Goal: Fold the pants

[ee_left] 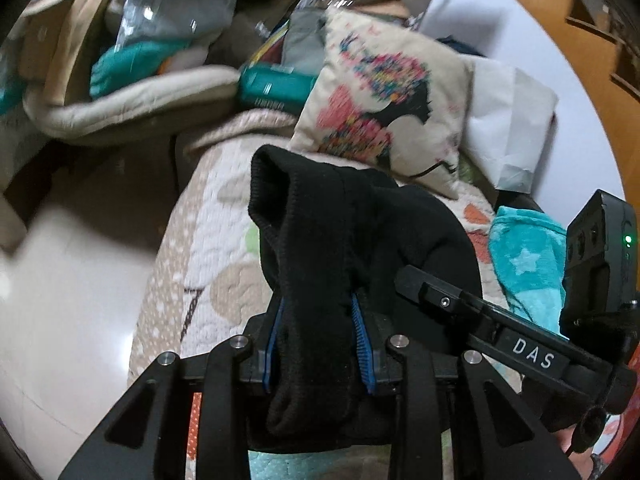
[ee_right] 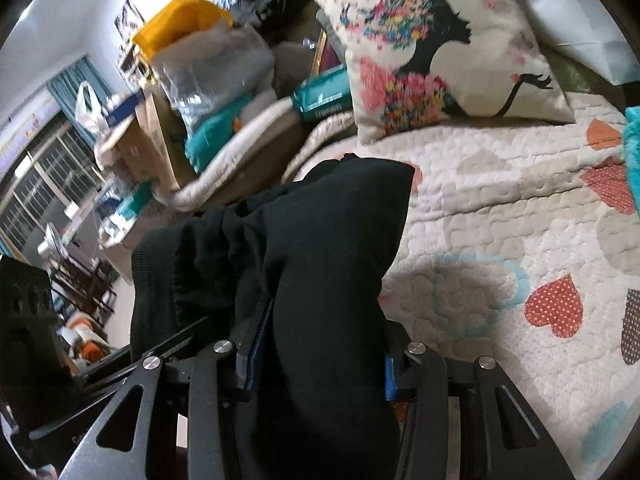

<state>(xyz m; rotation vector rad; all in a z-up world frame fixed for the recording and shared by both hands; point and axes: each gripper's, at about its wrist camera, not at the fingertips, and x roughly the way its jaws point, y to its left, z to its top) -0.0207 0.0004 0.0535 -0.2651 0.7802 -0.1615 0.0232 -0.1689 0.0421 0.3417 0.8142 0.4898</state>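
Both the left gripper point(ee_left: 318, 340) and right gripper point(ee_right: 320, 352) pinched bunched black knit pants point(ee_left: 320, 240) above the heart-patterned quilted bedspread point(ee_right: 500, 200), short of its floral cushion point(ee_right: 432, 48).

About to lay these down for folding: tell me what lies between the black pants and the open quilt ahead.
Nothing visible does. Both tongs, left and right, grip the black pants above the quilt, which is bare ahead; the cushion and turquoise towel lie at its edges.
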